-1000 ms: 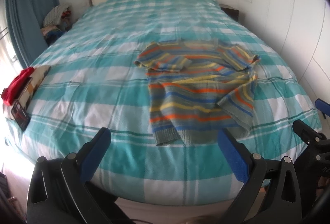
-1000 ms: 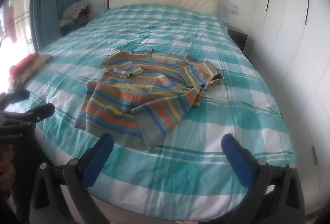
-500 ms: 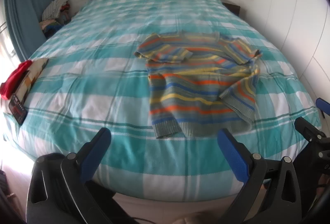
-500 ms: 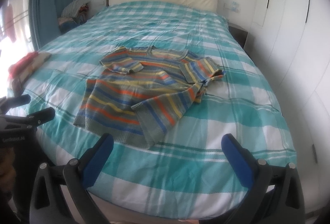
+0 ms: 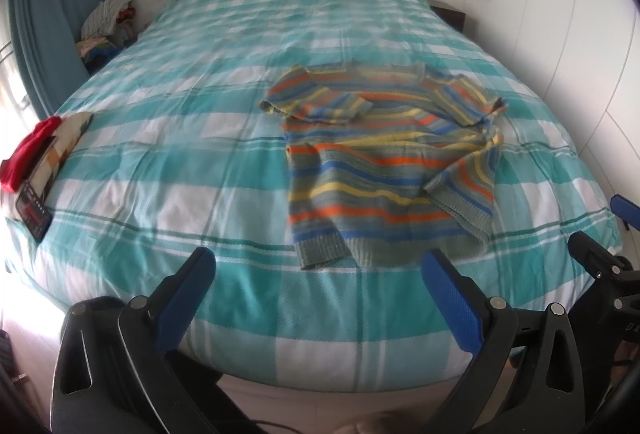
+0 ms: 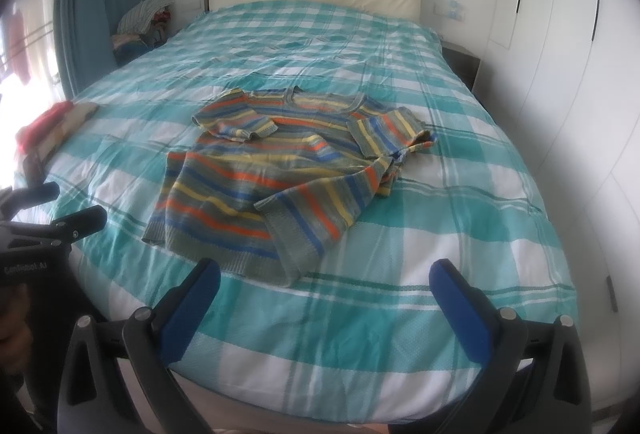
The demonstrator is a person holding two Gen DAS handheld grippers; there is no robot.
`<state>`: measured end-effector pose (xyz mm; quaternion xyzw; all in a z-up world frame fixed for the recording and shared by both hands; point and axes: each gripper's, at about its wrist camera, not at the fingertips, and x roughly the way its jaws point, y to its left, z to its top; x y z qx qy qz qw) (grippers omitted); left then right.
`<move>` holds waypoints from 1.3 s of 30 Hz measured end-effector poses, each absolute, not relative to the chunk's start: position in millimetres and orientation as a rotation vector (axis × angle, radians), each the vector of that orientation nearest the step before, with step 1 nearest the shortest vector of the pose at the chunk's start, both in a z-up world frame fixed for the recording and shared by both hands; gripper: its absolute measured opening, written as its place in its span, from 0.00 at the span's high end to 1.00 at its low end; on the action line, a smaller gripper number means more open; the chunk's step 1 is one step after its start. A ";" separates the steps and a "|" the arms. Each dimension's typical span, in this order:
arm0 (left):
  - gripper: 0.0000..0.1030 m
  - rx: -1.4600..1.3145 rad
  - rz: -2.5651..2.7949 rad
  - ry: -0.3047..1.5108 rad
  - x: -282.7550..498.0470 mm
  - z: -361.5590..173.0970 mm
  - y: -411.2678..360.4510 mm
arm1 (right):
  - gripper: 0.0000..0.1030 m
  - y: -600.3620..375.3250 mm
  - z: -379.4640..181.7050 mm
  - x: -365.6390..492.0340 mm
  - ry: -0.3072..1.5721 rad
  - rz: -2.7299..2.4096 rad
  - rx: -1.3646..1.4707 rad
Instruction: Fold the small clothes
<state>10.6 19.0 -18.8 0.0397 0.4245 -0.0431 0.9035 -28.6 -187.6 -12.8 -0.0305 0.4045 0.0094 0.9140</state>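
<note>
A small striped sweater [image 5: 384, 162] in grey, orange, blue and yellow lies spread on the bed [image 5: 160, 162], both sleeves folded across its front. The right wrist view shows the same sweater [image 6: 280, 174] near the bed's middle, its hem toward me. My left gripper [image 5: 320, 274] hangs open above the bed's near edge, short of the hem, nothing between its blue fingers. My right gripper [image 6: 326, 284] is open too, just off the foot of the bed [image 6: 460, 234], to the right of the hem. Each gripper shows at the edge of the other's view.
A stack of folded clothes with a red piece on top [image 5: 36, 150] and a dark flat object [image 5: 34, 214] sit at the bed's left edge. A pile of clothes [image 5: 108, 22] lies by the blue curtain [image 5: 52, 6]. White wardrobe doors [image 6: 580, 74] run along the right.
Both views have crept slightly forward toward the bed, so the sweater sits a little lower and nearer in each. The sweater itself has not moved and both grippers stay open.
</note>
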 end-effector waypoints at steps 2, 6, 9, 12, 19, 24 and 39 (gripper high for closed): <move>0.00 0.080 -0.088 0.883 11.3 -19.7 19.9 | 0.00 -187.2 -14.1 -29.0 0.837 0.019 -0.062; 0.00 0.078 -0.087 0.890 11.8 -21.6 21.3 | 0.00 -186.3 -15.7 -29.5 0.841 0.021 -0.059; 0.00 0.076 -0.088 0.889 11.3 -21.9 22.9 | 0.00 -185.9 -15.9 -29.4 0.841 0.021 -0.058; 0.00 0.078 -0.087 0.886 11.5 -22.3 22.9 | 0.00 -185.2 -16.5 -29.2 0.840 0.020 -0.058; 0.00 0.075 -0.089 0.886 12.0 -23.0 24.1 | 0.00 -185.8 -16.4 -29.1 0.842 0.022 -0.059; 0.00 0.076 -0.089 0.889 11.8 -24.1 24.4 | 0.00 -183.7 -19.7 -29.6 0.846 0.022 -0.056; 0.00 0.077 -0.088 0.890 10.6 -26.0 23.8 | 0.00 -182.9 -20.3 -29.9 0.847 0.025 -0.058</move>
